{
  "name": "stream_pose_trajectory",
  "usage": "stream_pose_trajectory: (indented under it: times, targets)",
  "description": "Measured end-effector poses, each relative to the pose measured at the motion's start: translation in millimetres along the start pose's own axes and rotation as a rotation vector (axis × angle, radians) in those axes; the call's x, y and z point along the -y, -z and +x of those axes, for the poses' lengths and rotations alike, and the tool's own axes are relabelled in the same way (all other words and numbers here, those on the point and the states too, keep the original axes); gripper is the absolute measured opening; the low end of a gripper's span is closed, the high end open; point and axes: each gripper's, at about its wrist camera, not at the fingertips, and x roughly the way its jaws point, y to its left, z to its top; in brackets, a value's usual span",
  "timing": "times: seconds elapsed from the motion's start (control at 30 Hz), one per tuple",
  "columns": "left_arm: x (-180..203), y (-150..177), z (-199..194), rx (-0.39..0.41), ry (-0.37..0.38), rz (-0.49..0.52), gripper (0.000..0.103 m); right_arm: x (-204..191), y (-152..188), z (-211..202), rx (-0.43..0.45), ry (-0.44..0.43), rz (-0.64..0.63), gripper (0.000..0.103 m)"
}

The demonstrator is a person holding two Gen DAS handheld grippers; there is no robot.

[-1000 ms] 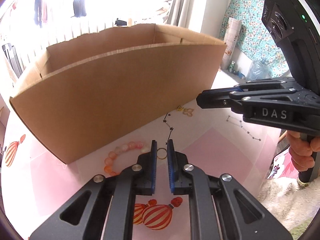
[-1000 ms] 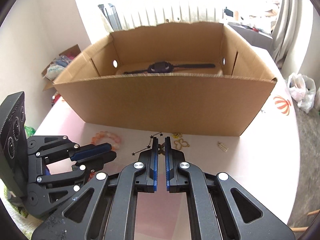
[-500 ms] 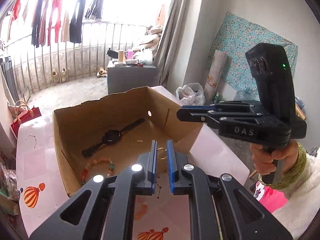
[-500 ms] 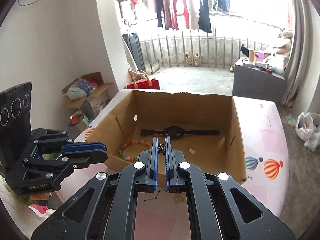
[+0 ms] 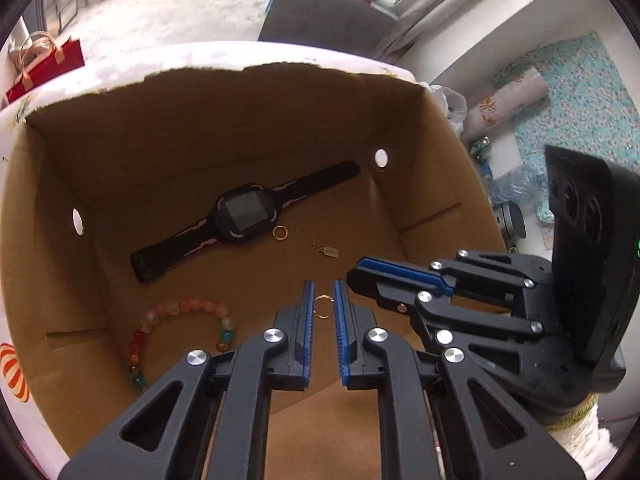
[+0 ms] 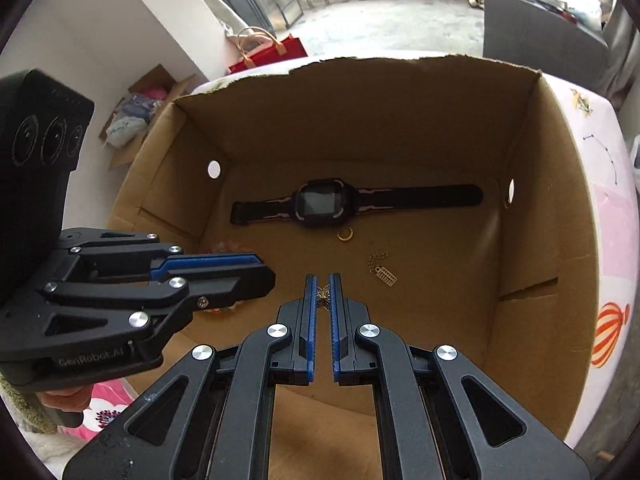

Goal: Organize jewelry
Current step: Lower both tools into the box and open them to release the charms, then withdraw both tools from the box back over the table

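Left gripper (image 5: pixel 323 306) pinches gold ring (image 5: pixel 323 306); right gripper (image 6: pixel 323 296) pinches butterfly charm (image 6: pixel 323 295). Both above cardboard box (image 6: pixel 532 248), near side. Lower, release onto bare floor nearer than tag charm (image 6: pixel 385 273), watch (image 6: pixel 326 202) farther; bead bracelet (image 5: pixel 180 332) left.

black linkage fingers (image 5: pixel 307 312), blue ribbed pads; silver screws

Brand on left gripper (image 6: pixel 224 276): "GenRobot.AI", pale raised letters on the black side of its body, seen in the right wrist view.
Small tag (image 5: pixel 331 252) on the box (image 5: pixel 432 184) floor: marks too small to read.
Watch (image 6: pixel 326 202) screen: blank.
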Motion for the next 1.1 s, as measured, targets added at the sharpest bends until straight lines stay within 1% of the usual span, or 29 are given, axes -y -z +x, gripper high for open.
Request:
stream_pose_trajectory:
  times: [0.03,0.17,0.3,0.37,0.5,0.53,0.6,0.67,0.7,0.87,1.0,1.1]
  targets:
    - [-4.8,-7.0,3.0,-0.01,0.006,-0.016,0.01,-0.8,0.4,1.5,-0.002,0.001,-0.001,0.005]
    - [-11.2,-15.1,7.2,-0.012,-0.037,-0.042,0.01,-1.0,0.1,3.8,0.002,0.009,0.001,0.008]
    - [-15.9,-18.7,15.6,-0.029,-0.045,-0.069,0.01,2.9,-1.1,5.2,-0.001,-0.003,0.016,0.008]
    - [-17.3,-18.0,18.5,-0.039,-0.049,-0.074,0.01,2.6,-1.0,3.5,0.008,0.005,0.012,0.008]
    - [-22.4,-24.0,23.8,-0.039,-0.076,-0.086,0.01,6.5,-0.4,-1.9,0.019,0.009,0.016,0.008]
    - [-19.7,-26.2,28.1,-0.041,-0.078,-0.092,0.011,6.9,-0.4,-3.2,0.024,0.013,0.015,0.008]
    - [-21.4,-26.5,29.2,-0.05,-0.067,-0.105,0.017,7.3,-0.1,-7.3,0.037,0.019,0.015,0.009]
    - [-22.4,-28.5,29.3,-0.053,-0.072,-0.103,0.026,7.9,0.2,-11.4,0.049,0.022,0.016,0.01]
    - [-22.3,-28.3,28.7,-0.05,-0.076,-0.105,0.026,8.3,0.4,-13.7,0.056,0.026,0.016,0.01]
    - [-20.3,-23.3,17.7,0.002,-0.087,-0.089,0.027,7.8,4.2,-28.7,0.103,0.035,0.01,0.01]
    - [-11.7,-15.4,-0.4,0.074,-0.083,-0.059,0.027,8.3,11.8,-47.4,0.154,0.036,0.005,0.014]
    - [-3.9,-2.6,-21.6,0.142,-0.092,-0.02,0.027,9.9,20.5,-63.4,0.198,0.037,0.009,0.015]
